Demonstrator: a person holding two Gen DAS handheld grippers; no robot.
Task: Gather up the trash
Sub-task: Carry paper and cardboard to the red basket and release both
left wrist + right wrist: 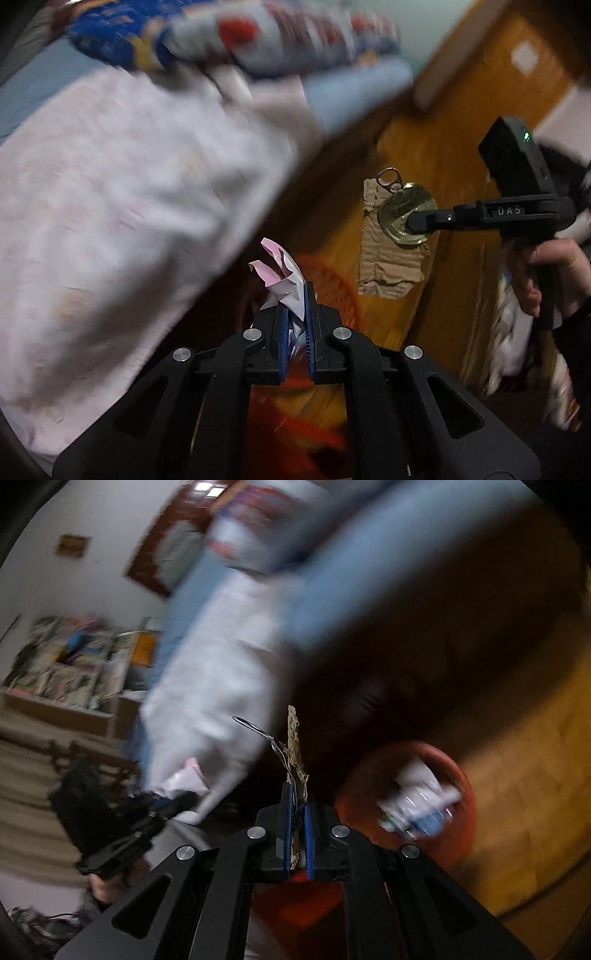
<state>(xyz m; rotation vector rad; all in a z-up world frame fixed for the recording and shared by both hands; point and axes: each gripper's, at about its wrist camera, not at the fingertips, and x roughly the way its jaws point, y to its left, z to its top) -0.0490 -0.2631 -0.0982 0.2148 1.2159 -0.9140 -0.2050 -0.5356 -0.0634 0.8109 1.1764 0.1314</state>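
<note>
My left gripper [297, 300] is shut on a crumpled pink and white paper [280, 275] that sticks out past its blue pads. It hangs over an orange-red bin [328, 284]. My right gripper [415, 221] comes in from the right, shut on a torn piece of cardboard [388, 258] and a gold can lid [400, 206] with a pull ring. In the right wrist view the right gripper [297, 795] holds the cardboard [294, 738] edge-on. The red bin [467, 790] lies just right of it with wrappers [417, 805] inside. The left gripper [162, 806] and its paper [184, 777] are at the left.
A bed [129, 184] with a white sheet, blue mattress and patterned pillows fills the left, close to both grippers. A wooden floor [450, 155] surrounds the bin. A cluttered shelf [74, 668] stands far left. A hand [554, 266] grips the right tool. Both views are motion-blurred.
</note>
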